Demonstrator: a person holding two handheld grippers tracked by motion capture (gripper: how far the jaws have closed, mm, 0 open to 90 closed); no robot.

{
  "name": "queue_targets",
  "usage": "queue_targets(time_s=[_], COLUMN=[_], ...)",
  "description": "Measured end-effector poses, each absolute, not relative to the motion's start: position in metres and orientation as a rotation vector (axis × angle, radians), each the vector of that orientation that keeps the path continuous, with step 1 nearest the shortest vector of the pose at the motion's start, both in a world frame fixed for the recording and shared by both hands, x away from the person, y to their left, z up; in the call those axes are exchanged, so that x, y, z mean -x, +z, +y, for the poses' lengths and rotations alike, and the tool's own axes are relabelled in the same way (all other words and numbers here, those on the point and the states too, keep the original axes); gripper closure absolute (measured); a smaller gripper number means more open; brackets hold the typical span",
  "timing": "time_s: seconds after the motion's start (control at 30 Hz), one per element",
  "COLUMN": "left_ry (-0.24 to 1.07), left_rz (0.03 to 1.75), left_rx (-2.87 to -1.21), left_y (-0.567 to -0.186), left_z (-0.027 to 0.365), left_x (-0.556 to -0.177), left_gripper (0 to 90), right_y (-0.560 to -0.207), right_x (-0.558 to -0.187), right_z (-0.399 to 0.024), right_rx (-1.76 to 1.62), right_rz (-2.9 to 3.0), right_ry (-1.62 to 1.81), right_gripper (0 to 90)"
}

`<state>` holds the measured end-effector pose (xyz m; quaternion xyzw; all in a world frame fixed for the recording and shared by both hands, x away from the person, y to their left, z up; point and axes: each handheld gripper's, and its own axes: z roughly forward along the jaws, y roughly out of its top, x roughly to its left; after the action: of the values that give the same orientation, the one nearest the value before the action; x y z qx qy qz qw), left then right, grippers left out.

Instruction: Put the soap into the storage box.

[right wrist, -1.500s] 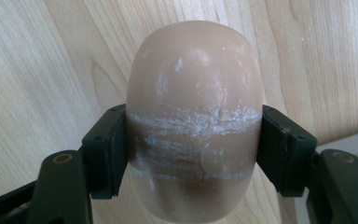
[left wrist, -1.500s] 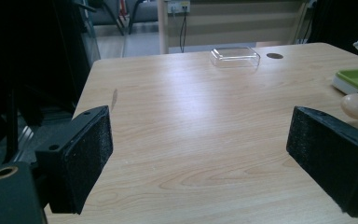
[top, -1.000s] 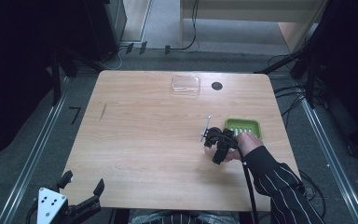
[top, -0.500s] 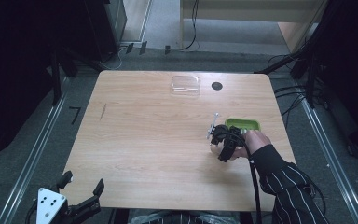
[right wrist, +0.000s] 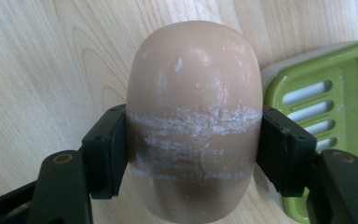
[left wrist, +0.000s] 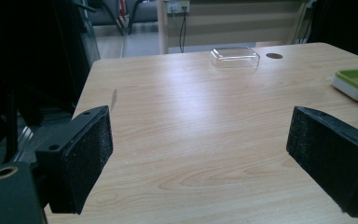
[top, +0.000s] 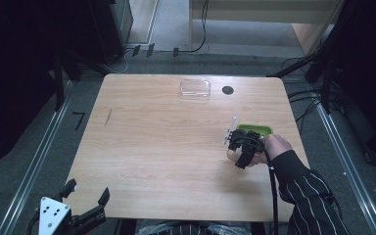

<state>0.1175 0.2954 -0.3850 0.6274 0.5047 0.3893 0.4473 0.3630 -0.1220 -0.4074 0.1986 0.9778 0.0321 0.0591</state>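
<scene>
One smooth, scuffed oval soap [right wrist: 193,121] — clamped by right gripper [right wrist: 193,154].

The soap [right wrist: 193,121] is hiding part of the green soap dish [right wrist: 335,107], whose far side is running off the picture's edge, while the right gripper [top: 242,149] is covering the soap from above.

Your right claw [top: 236,147], clamped on the tan soap bar [right wrist: 193,116], has drifted a little toward the far edge of the tabletop [top: 166,147], now alongside the green soap dish [top: 255,129].
</scene>
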Motion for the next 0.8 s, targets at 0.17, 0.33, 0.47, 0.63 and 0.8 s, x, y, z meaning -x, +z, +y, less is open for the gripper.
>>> queue_targets(time_s=[0.17,0.33,0.47,0.63,0.8], left_ry=[0.966,0.966,0.966,0.966,0.967], left_rz=[1.251,1.247,1.246,1.243,1.245], left_rx=[-1.549,-1.553,-1.554,-1.558,-1.556], left_y=[-0.385,-0.385,-0.385,-0.385,-0.385], left_z=[0.295,0.295,0.295,0.295,0.295], left_x=[-0.117,-0.117,-0.117,-0.117,-0.117], left_gripper=[7.2,7.2,7.2,7.2,7.2], right_y=[-0.409,-0.406,-0.404,-0.404,-0.405], right_x=[-0.365,-0.368,-0.370,-0.372,-0.375], right_z=[-0.129,-0.138,-0.146,-0.154,-0.160], right_rx=[-0.601,-0.623,-0.642,-0.652,-0.643], right_rz=[2.961,2.956,2.934,2.929,2.927], right_ry=[0.090,0.102,0.102,0.090,0.084], right_gripper=[33.8,33.8,33.8,33.8,33.8])
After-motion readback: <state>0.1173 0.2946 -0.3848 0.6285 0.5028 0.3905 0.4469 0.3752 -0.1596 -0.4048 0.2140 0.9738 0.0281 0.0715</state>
